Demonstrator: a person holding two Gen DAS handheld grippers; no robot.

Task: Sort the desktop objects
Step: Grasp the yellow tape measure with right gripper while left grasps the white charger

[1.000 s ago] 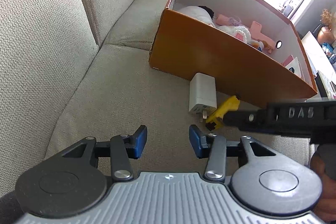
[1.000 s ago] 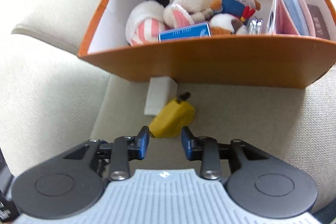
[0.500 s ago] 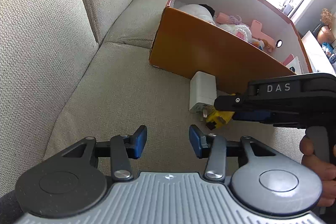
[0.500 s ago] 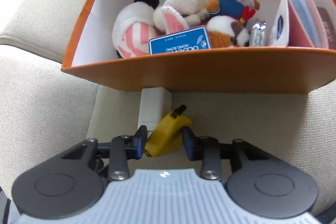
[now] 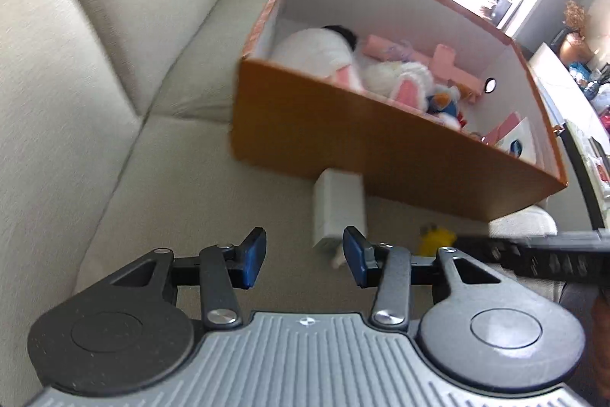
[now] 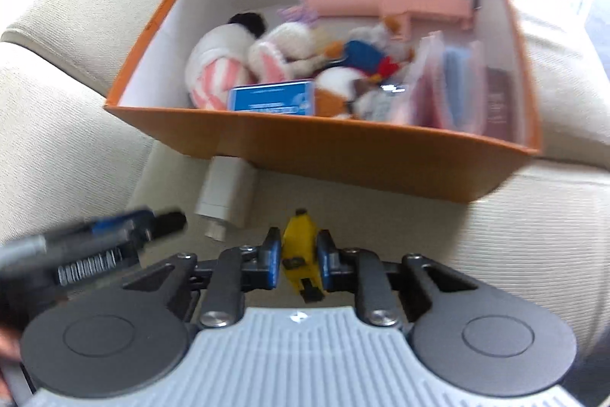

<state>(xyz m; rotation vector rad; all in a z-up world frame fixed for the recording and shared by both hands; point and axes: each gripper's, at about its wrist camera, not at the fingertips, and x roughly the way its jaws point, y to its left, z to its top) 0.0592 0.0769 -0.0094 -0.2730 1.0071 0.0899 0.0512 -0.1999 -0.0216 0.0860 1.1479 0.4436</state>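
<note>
Beige sofa (image 5: pixel 114 124), bright window behind; orange box (image 6: pixel 343 147) on the seat. Right hand-held gripper (image 6: pixel 299 264) closing on the yellow tool (image 6: pixel 301 250), just before the box, long axis along the fingers, narrow end boxward. Left hand-held gripper (image 5: pixel 303 258) open, empty, near the white charger (image 5: pixel 337 212).

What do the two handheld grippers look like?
Both, left gripper and right gripper, match: a ribbed grey body, two round black discs, black linkage bars with silver screws, and blue pads on the fingers. No cables show.
</note>
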